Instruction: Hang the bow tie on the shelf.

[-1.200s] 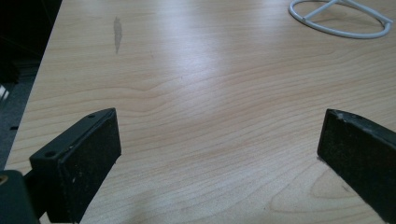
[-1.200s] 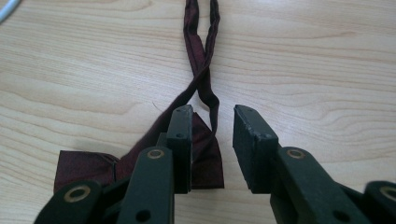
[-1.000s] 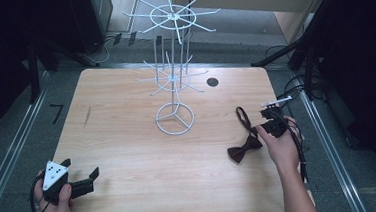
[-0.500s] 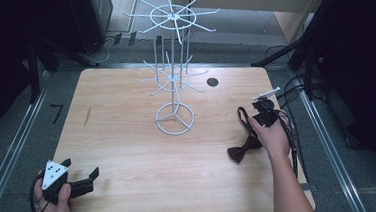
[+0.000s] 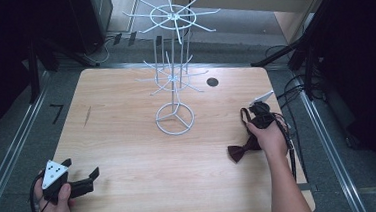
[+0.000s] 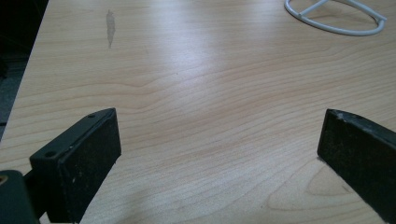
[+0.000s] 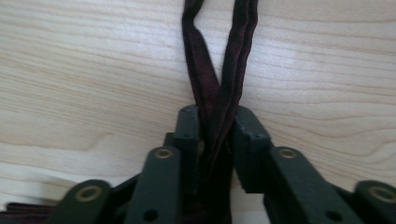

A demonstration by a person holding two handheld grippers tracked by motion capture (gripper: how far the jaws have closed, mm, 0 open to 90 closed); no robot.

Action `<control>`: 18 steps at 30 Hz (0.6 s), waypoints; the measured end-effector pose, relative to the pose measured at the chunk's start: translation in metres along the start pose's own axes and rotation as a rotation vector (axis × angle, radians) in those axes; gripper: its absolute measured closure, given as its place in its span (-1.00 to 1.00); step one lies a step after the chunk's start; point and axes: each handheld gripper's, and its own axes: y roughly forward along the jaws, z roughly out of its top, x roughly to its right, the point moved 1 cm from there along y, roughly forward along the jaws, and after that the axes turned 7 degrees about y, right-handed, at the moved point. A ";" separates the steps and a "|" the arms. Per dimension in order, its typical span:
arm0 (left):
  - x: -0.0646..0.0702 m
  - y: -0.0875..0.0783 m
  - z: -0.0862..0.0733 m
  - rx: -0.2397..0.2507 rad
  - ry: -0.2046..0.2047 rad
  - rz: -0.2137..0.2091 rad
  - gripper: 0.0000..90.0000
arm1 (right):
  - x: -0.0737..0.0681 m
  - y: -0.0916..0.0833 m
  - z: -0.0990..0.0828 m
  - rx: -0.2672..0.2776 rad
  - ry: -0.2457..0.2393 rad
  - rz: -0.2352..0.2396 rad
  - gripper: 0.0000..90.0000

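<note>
- Lying near the worktop's (image 5: 126, 115) right edge, the dark red bow tie (image 5: 240, 151) is clamped by its strap (image 7: 219, 93) between the right gripper's (image 7: 215, 135) jaws.
- The left gripper's (image 6: 219, 154) jaws are held wide apart over bare wood at the near left corner.

A light wood-grain bench (image 5: 126, 115) is standing on a grey floor (image 5: 12, 123), with its grain running across the high view. A dark streak (image 5: 87, 116) is showing on its left part, well apart from a small round black hole (image 5: 212, 82) that is sitting near the far edge. In the left gripper view the same streak (image 6: 110, 28) is lying far up the bare boards. A metal rail (image 5: 9, 158) is running along the floor left of the bench, and another (image 5: 324, 141) is running along its right. A black mark (image 5: 57, 112) is lying on the floor between the left rail and the bench. Dark cables (image 5: 295, 86) are trailing over the floor near the far right corner.
</note>
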 end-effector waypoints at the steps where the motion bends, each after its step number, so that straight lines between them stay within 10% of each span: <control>1: 0.000 0.000 0.000 0.000 0.001 0.000 -1.00 | -0.001 0.000 -0.001 -0.005 -0.008 -0.012 0.74; 8: 0.000 0.000 0.000 0.001 0.000 0.000 -1.00 | -0.002 -0.001 -0.006 -0.002 -0.037 -0.026 1.00; 18: 0.000 0.000 0.000 -0.001 -0.001 -0.002 -1.00 | 0.005 -0.014 -0.019 0.252 0.009 0.055 1.00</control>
